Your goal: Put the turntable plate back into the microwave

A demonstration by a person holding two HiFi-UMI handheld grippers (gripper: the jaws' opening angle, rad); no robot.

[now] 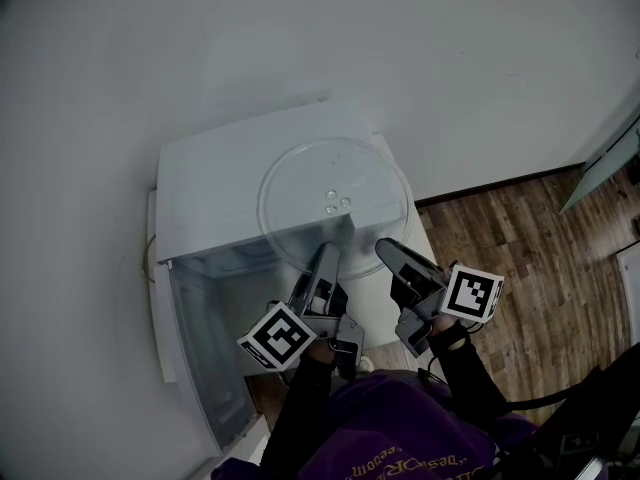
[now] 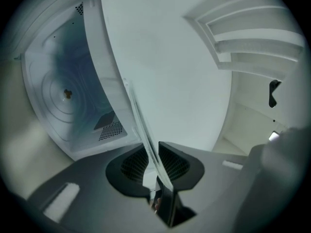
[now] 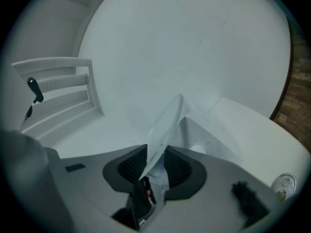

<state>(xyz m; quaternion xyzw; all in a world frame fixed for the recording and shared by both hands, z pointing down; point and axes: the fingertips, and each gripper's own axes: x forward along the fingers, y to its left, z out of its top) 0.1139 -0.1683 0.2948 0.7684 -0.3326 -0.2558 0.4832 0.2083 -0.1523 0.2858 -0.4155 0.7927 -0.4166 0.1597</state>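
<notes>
The glass turntable plate (image 1: pixel 330 203) lay atop the white microwave (image 1: pixel 210 178), overhanging its open front. The left tongs (image 2: pixel 153 159) pinched its near rim. The right tongs (image 3: pixel 155 160) straddled that rim, slightly agape. The door (image 1: pixel 200 348) stood open at left.

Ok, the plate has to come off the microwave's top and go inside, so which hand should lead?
Left, I'd say. The left gripper is shut on the turntable plate's rim on the open door's side, and its view looks into the cavity. The right gripper is farther from it.
</notes>
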